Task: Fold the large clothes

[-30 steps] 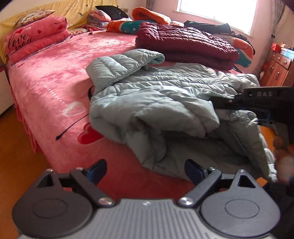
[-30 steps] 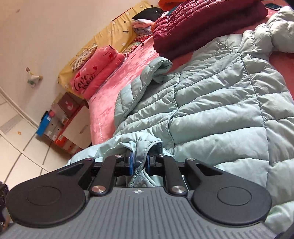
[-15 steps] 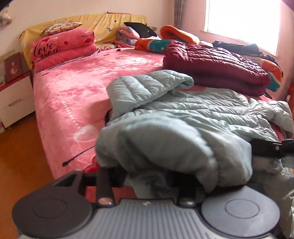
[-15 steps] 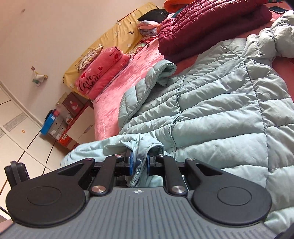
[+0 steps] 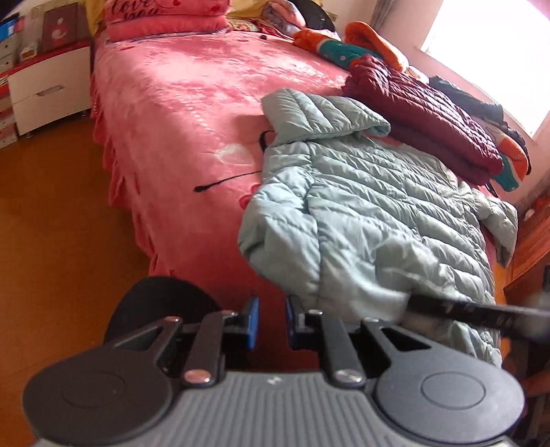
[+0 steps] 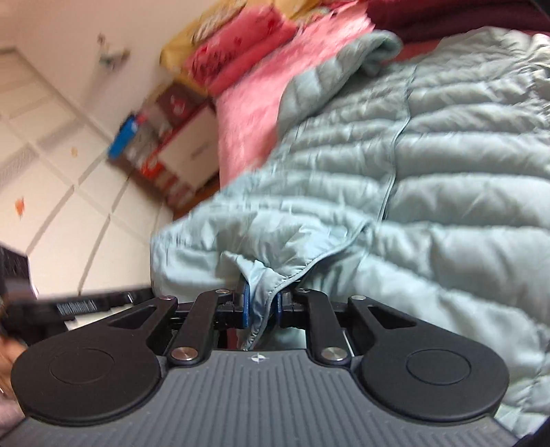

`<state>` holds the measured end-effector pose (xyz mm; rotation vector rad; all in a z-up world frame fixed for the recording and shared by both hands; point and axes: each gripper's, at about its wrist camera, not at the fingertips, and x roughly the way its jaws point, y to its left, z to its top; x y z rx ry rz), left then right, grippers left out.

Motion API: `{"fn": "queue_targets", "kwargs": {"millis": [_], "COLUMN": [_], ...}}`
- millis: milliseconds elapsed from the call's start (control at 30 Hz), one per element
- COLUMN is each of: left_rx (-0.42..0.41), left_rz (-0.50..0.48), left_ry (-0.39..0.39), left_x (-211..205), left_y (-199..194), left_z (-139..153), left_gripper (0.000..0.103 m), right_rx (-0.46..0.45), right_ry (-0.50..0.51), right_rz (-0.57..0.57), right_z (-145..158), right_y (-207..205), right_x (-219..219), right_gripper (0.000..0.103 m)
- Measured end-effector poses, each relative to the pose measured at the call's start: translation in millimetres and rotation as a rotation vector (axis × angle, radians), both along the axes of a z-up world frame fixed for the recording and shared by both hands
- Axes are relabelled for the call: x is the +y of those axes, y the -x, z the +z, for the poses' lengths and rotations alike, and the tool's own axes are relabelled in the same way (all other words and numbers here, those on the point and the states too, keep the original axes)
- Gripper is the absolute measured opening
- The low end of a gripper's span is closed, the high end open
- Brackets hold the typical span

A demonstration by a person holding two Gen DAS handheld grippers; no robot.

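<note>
A: On the bed (image 5: 178,103), left side first: what lies there?

B: Pink bedspread, mostly bare. A folded pink quilt (image 5: 165,17) sits at the head end. A thin black cord (image 5: 227,180) lies on the spread just beside the jacket's left edge. A white drawer unit (image 5: 48,93) stands on the floor left of the bed.

A: Position of the jacket?

B: The pale green quilted jacket (image 5: 371,206) lies spread along the right half of the bed. Its hood points toward the head end; its lower part hangs over the near edge. A folded dark red jacket (image 5: 422,110) lies beyond it, touching or just beside it, toward the window.

A: State of the left tongs (image 5: 271,323)?

B: Jaws have just been closing. They now stand narrowly apart with nothing between the blue pads. The jacket's hem lies just right of them, not gripped.

A: State of the right tongs (image 6: 261,304)?

B: Jaws have just been opening slightly, yet a fold of the jacket's edge is pinched between the pads. The view is motion-blurred. In the left wrist view this tool appears as a dark bar at the right edge, against the jacket.
</note>
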<state>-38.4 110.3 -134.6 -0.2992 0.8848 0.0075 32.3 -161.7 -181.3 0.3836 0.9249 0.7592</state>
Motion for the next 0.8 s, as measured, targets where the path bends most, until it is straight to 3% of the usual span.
{"fn": "queue_targets", "kwargs": {"millis": [100, 167, 300, 400, 433, 600, 800], "left_rx": [-0.066, -0.133, -0.234, -0.262, -0.266, -0.299, -0.299], "left_rz": [0.012, 0.011, -0.024, -0.04, -0.042, -0.077, -0.159], "left_ry": [0.018, 0.008, -0.017, 0.005, 0.02, 0.027, -0.046], "left_x": [2, 0, -10, -15, -16, -31, -64], "left_y": [12, 15, 9, -7, -14, -58, -121], "left_z": [11, 21, 37, 44, 46, 61, 76], "left_gripper": [0.015, 0.021, 0.04, 0.044, 0.044, 0.051, 0.053], "right_rx": [0.004, -0.008, -0.063, -0.133, -0.158, -0.202, -0.191], "right_ry": [0.102, 0.096, 0.053, 0.053, 0.062, 0.063, -0.004], "right_rz": [0.035, 0.018, -0.043, -0.122, -0.153, -0.375, -0.694], "right_z": [-6, -3, 12, 21, 23, 24, 12], "right_y": [6, 7, 12, 17, 18, 8, -11], "right_x": [12, 8, -7, -20, -25, -55, -122], "right_gripper": [0.036, 0.064, 0.078, 0.088, 0.096, 0.1, 0.1]}}
